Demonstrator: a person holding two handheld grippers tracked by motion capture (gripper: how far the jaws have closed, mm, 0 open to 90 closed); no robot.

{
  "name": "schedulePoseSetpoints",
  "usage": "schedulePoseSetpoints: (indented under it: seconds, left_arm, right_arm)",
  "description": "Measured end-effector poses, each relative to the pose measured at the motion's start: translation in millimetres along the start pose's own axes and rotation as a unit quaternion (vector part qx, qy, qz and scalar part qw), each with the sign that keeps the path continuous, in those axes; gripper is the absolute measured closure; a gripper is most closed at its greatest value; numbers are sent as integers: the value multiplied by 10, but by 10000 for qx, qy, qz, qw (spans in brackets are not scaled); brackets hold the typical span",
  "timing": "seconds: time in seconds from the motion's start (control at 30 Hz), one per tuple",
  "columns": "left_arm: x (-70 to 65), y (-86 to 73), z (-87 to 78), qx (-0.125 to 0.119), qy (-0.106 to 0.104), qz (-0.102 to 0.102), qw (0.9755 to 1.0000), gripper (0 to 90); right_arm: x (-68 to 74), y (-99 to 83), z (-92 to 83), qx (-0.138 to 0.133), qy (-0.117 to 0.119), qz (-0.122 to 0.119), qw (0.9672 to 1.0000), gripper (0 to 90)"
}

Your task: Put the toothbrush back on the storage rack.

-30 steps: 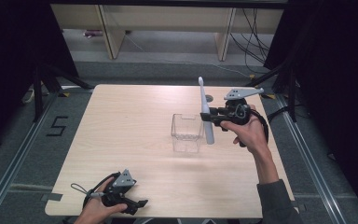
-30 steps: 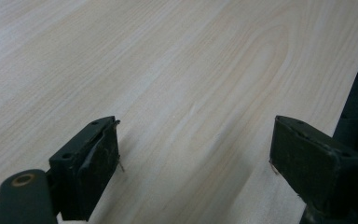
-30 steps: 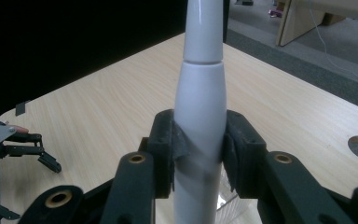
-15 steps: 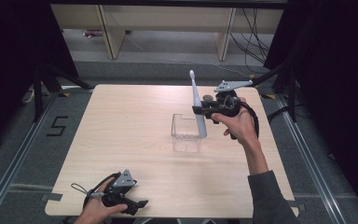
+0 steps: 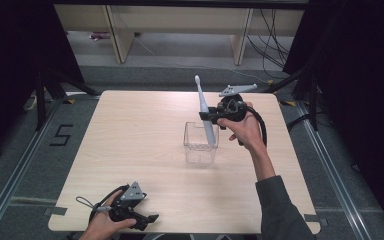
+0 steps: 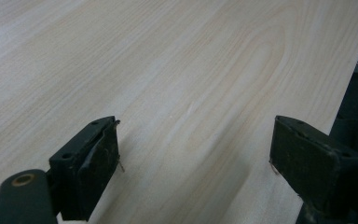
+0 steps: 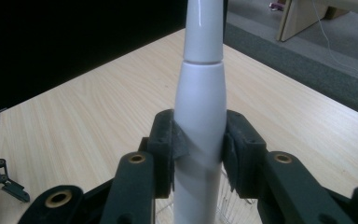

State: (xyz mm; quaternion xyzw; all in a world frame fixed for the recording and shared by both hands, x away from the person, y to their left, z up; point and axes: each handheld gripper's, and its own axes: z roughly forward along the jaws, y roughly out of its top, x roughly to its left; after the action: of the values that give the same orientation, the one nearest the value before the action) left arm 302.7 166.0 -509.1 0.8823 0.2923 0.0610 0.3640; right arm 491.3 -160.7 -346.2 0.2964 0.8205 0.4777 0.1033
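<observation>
A white electric toothbrush point(image 5: 204, 112) stands nearly upright, head up, with my right gripper point(image 5: 211, 117) shut on its handle. Its lower end dips into a clear plastic box point(image 5: 199, 147) in the middle of the table. In the right gripper view the toothbrush point(image 7: 199, 107) rises between the two black pads point(image 7: 167, 147), which press on both sides of it. My left gripper point(image 5: 147, 221) rests in a hand at the table's near left edge. Its jaws stand wide apart over bare wood, as the left gripper view shows point(image 6: 193, 163), with nothing between them.
The light wooden table point(image 5: 130, 135) has open surface to the left of the box. Dark floor, metal rails and a "5" marking lie beyond the left edge. Pale shelving legs point(image 5: 117, 35) and cables stand behind the table's far side.
My right gripper has carried the toothbrush leftward and slightly down, from beside the box's right wall to over the box. The left gripper has stayed still.
</observation>
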Motion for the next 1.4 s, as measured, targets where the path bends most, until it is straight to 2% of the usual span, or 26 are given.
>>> schedulePoseSetpoints:
  seconds: [0.17,0.2,0.23,0.3,0.33,0.43,0.5,0.53,0.57,0.6,0.63,0.7,0.73,0.8,0.87,0.9,0.97,1.13,1.2,1.23,1.27,1.3,1.37,1.4]
  left_arm:
    - [-2,2,2,-1,15,7,10000,149]
    - [-19,1,7,-73,-37,-69,9999,149]
    - [-18,1,6,-67,-36,-62,10000,149]
    - [0,0,-2,3,14,11,10000,149]
    - [0,0,-2,0,14,7,10000,149]
    - [-2,1,-2,-2,6,9,10000,149]
    - [-8,2,8,6,-15,-10,10000,149]
    - [-10,2,8,11,-13,14,10000,149]
    - [-11,2,7,8,-12,20,10000,149]
    - [-23,0,12,-53,-60,-54,10000,149]
    - [-9,1,5,-5,-9,-3,10000,149]
    - [-20,0,10,-71,-58,-88,9999,149]
    - [-7,1,1,8,-22,13,10000,149]
    - [-9,2,4,18,-18,28,10000,149]
    - [-9,3,6,14,-14,16,10000,149]
    - [-9,2,5,14,-12,16,10000,149]
    - [-8,1,4,4,-13,9,10000,149]
    - [-9,2,4,12,-16,16,10000,149]
    - [-23,2,11,-52,-59,-51,10000,149]
    - [-23,2,11,-55,-58,-52,10000,149]
    - [-9,3,1,18,-20,30,10000,149]
    - [-10,2,5,-3,-9,-1,10000,149]
    - [-8,1,4,5,-11,8,10000,149]
    - [-9,1,4,12,-15,14,10000,149]
  right_arm:
    - [8,-7,50,78,-40,62,9999,666]
    - [-1,-14,83,108,-46,40,9999,666]
    - [-11,-17,98,67,-47,-15,10000,665]
    - [-14,-28,117,150,-67,44,9999,666]
    - [-36,-36,144,109,-72,-73,9999,665]
    - [-47,-56,183,126,-121,-100,9998,666]
    - [-59,-78,225,298,-100,-35,9995,666]
    - [-56,-91,251,302,-125,-28,9995,666]
    - [-70,-95,266,354,-112,-129,9992,665]
    - [-63,-109,285,351,-95,-73,9993,666]
    - [-57,-127,308,360,-84,-5,9993,666]
    - [-68,-155,336,455,-122,-86,9989,666]
    - [-66,-172,351,499,-155,-61,9986,666]
    - [-60,-201,382,555,-134,-28,9984,665]
    - [-60,-223,422,537,-139,-97,9984,666]
    - [-49,-220,417,663,-140,-60,9977,665]
    - [-53,-232,456,637,-166,-199,9976,666]
    - [-20,-286,508,769,-185,-95,9968,665]
    - [-31,-305,538,750,-231,-208,9967,666]
    - [-29,-310,542,832,-192,-174,9962,665]
    - [-43,-318,558,805,-160,-233,9964,666]
    - [-55,-320,563,849,-76,-257,9960,666]
    - [-28,-336,566,908,-238,-141,9955,666]
    - [-14,-343,579,923,-230,-107,9954,665]
